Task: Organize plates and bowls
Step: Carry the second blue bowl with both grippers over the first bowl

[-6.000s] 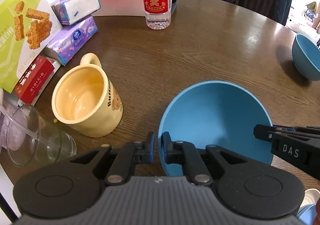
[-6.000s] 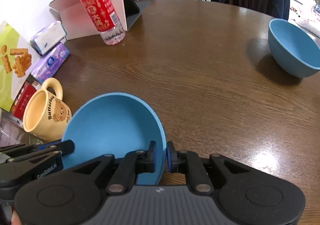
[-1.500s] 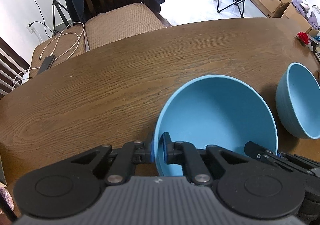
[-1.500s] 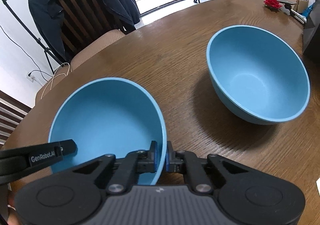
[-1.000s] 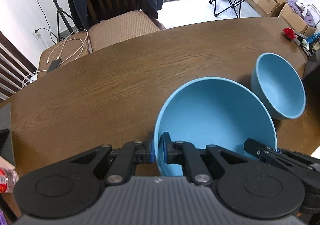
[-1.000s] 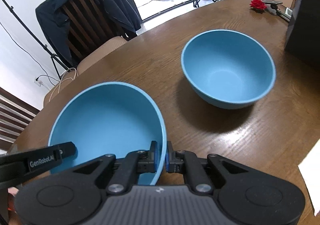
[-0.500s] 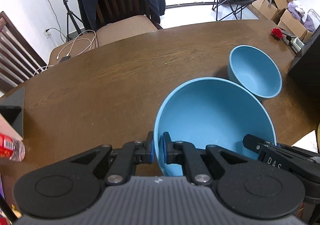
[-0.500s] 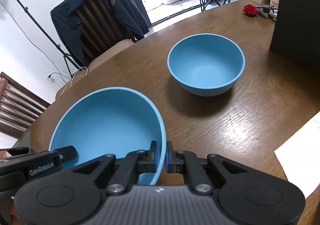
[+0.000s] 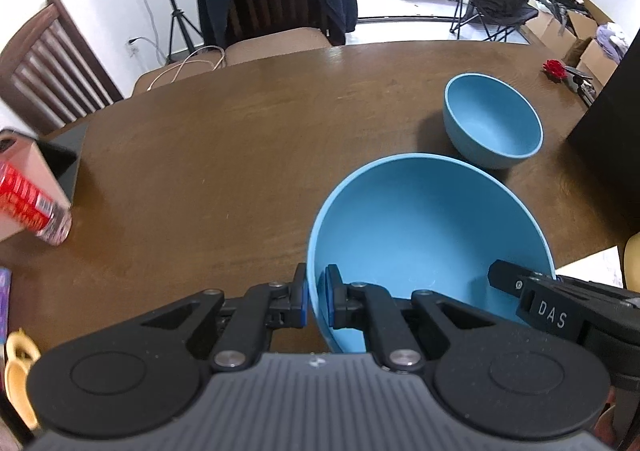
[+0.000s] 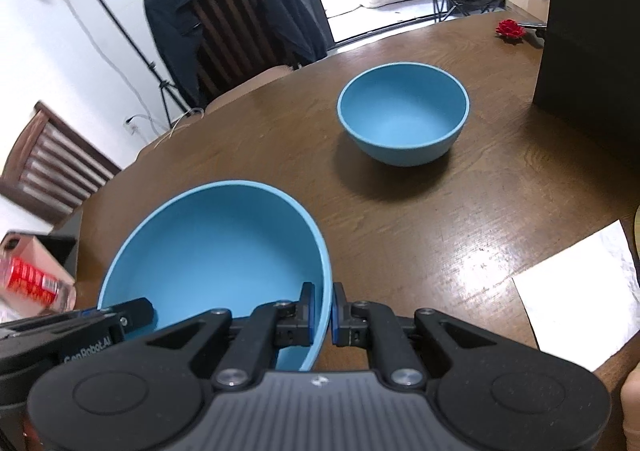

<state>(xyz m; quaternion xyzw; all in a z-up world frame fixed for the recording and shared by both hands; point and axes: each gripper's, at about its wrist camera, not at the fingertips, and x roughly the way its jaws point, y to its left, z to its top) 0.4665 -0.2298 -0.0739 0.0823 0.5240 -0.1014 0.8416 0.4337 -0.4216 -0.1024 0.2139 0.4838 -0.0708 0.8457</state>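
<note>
Left claw (image 9: 317,297): pinched nearly closed on the near bowl's (image 9: 432,235) rim at 9 o'clock, one finger inside the wall.
Near bowl: carried level above the table (image 9: 224,171); two grips likely for steadiness.
Right claw (image 10: 323,311): clamped likewise on the opposite rim, 3 o'clock.
Far bowl (image 10: 404,119): resting on the table at 1 o'clock, apart; probable stacking target.

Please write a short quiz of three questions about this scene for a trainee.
1. True or false: both the left gripper and the right gripper clamp the rim of the near large blue bowl.
2. How many blue bowls are visible?
3. The far round blue bowl is: A) stacked inside the near one, B) standing alone on the brown wooden table, C) upside down.

Key: 1 true; 2 two; 3 B.
</note>
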